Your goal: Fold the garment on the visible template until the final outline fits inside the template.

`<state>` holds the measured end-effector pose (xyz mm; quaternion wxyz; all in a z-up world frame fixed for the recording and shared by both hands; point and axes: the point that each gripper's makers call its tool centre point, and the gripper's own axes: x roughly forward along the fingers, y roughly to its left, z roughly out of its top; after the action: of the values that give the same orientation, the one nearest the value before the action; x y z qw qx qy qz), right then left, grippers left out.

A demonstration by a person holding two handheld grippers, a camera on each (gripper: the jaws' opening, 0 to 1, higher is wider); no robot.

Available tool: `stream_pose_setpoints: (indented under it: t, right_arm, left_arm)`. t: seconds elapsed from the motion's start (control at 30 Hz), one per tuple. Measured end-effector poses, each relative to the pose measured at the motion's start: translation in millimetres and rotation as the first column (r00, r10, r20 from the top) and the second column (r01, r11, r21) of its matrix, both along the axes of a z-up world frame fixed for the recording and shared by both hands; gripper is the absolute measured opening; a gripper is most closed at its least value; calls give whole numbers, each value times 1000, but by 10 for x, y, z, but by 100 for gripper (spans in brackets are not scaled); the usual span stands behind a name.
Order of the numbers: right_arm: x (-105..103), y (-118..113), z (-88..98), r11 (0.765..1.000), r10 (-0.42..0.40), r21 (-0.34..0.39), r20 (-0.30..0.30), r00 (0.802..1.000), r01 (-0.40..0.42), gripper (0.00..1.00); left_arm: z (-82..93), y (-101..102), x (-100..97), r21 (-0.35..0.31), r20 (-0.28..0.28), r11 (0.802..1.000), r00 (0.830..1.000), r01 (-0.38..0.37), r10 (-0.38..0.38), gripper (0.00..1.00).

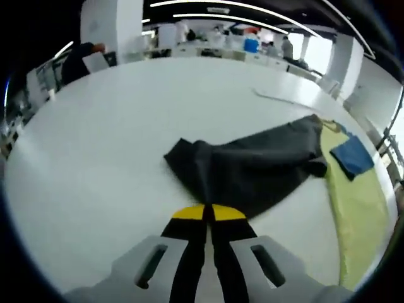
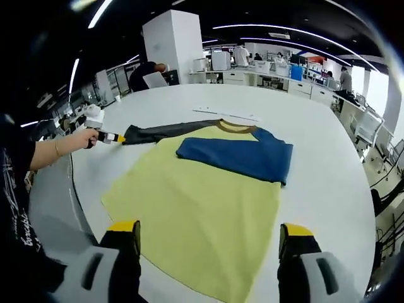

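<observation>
This is a large open-plan lab or office hall. A broad white bench [image 2: 315, 136] fills the foreground, and behind it stand rows of further white desks [image 2: 271, 81] with equipment on them. A dark ceiling carries long curved light strips [image 2: 297, 30], and thick white square pillars [image 2: 173, 47] rise from the floor. Several people [image 2: 344, 79] stand or sit at the far desks, and daylight comes through windows [image 1: 322, 53] at the far end.
</observation>
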<state>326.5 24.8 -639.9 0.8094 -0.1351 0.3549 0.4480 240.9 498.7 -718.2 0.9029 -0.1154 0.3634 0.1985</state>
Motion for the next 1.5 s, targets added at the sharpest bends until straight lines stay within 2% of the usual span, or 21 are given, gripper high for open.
stream_pose_setpoints:
  t: [0.07, 0.2, 0.33, 0.83, 1.0, 1.5]
  right_arm:
    - [7, -3, 3, 1000, -1, 0, 0, 1000, 1, 92]
    - [24, -38, -19, 1000, -5, -20, 1, 1000, 5, 93]
    - [22, -45, -22, 1000, -6, -21, -2, 1000, 6, 93]
    - [5, -43, -30, 1000, -1, -27, -6, 1000, 1, 95]
    - [18, -40, -28, 999, 3, -36, 5, 1000, -3, 95]
    - [-22, -28, -1, 1000, 8, -12, -2, 1000, -8, 97]
  left_arm:
    - [-8, 9, 6, -7, -5, 1000, 1000, 18, -18, 0]
    - [-2, 75, 20, 47, -32, 996, 997, 77, -76, 0]
    - [-16, 102, 47, 59, -43, 993, 994, 101, -98, 0]
    - [-17, 182, 79, 50, -51, 995, 995, 86, -83, 0]
    - [49, 173, 96, 68, -56, 993, 994, 101, -97, 0]
    - [406, 125, 241, 124, 3, 984, 991, 130, -131, 0]
